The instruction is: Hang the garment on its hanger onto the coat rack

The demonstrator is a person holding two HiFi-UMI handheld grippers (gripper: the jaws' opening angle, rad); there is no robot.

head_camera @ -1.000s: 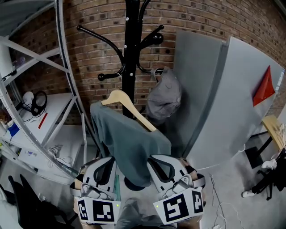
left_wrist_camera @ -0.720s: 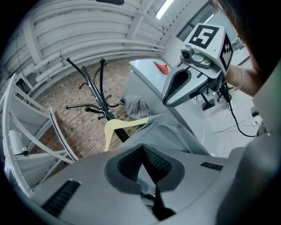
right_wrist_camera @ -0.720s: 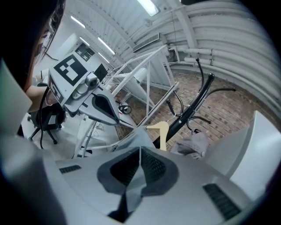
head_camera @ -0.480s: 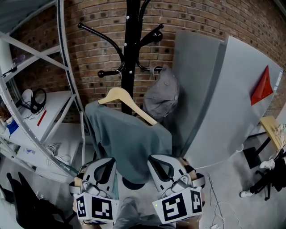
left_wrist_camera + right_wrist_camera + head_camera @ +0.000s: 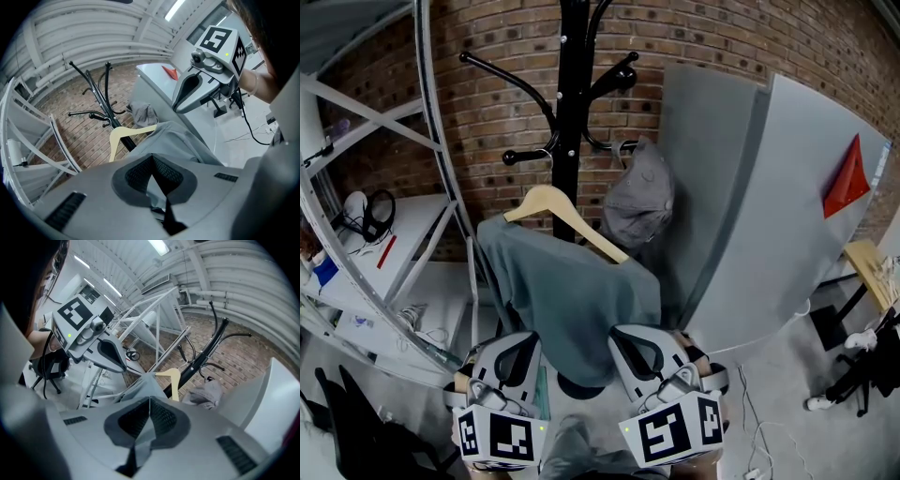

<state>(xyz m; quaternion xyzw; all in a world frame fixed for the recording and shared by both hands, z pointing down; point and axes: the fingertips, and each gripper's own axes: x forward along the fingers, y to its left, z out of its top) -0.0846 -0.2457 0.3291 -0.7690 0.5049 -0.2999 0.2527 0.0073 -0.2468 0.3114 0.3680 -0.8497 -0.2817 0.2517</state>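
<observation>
A grey-green garment (image 5: 572, 291) drapes over a pale wooden hanger (image 5: 562, 214). The hanger's hook sits at a lower left arm of the black coat rack (image 5: 572, 103). My left gripper (image 5: 528, 349) is shut on the garment's lower left edge, and my right gripper (image 5: 630, 345) is shut on its lower right edge. In the left gripper view, fabric is pinched between the closed pads of the left gripper (image 5: 154, 180), with the hanger (image 5: 126, 135) beyond. In the right gripper view, cloth runs through the closed pads of the right gripper (image 5: 146, 420).
A grey cap (image 5: 642, 202) hangs on the rack's right side. Grey panels (image 5: 750, 206) lean against the brick wall at the right. A metal shelf frame (image 5: 431, 187) stands at the left, with headphones (image 5: 375, 216) on it. Cables lie on the floor at bottom right.
The hanger and garment have shifted a little to the left and up against the rack. Both grippers stay low at the garment's hem.
</observation>
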